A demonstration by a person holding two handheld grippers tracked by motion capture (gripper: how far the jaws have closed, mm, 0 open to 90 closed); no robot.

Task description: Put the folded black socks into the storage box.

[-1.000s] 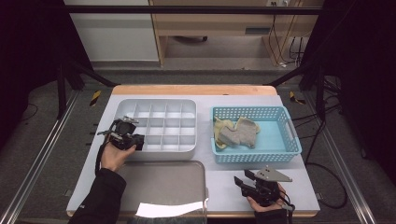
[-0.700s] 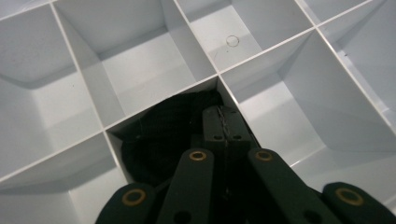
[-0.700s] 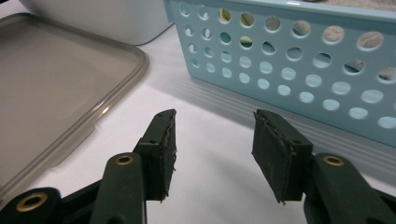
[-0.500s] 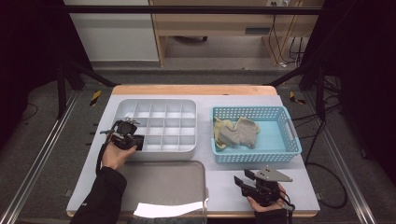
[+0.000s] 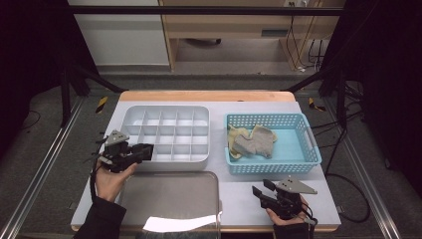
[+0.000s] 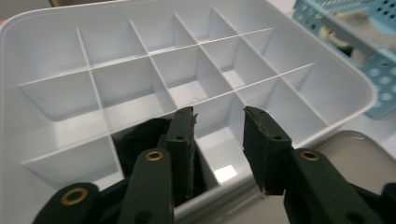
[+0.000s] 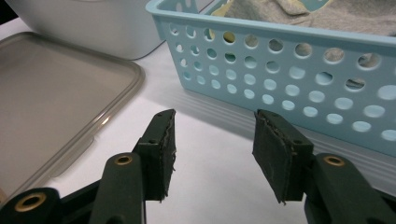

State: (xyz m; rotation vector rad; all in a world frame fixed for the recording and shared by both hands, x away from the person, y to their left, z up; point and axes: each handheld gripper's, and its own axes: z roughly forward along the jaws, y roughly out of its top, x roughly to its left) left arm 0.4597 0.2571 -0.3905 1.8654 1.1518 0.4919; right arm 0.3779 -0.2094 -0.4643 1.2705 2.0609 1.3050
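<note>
L gripper [image 6: 218, 140] jaws just opened, nothing between, over white divider tray [image 6: 327, 88]; dark item [image 6: 140, 137] in compartment. R gripper [image 7: 212, 154] open, empty.

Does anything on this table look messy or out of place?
Mostly tidy. The socks lie in a crumpled heap at the left end of the blue basket, and one dark item sits alone in a near-edge compartment of the otherwise empty white divided tray. The lid lies off, beside it.

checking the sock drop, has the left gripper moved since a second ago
Yes. In the high view the left gripper has pulled back off the white compartment tray toward its front left corner, jaws just opened, nothing between them.
</note>
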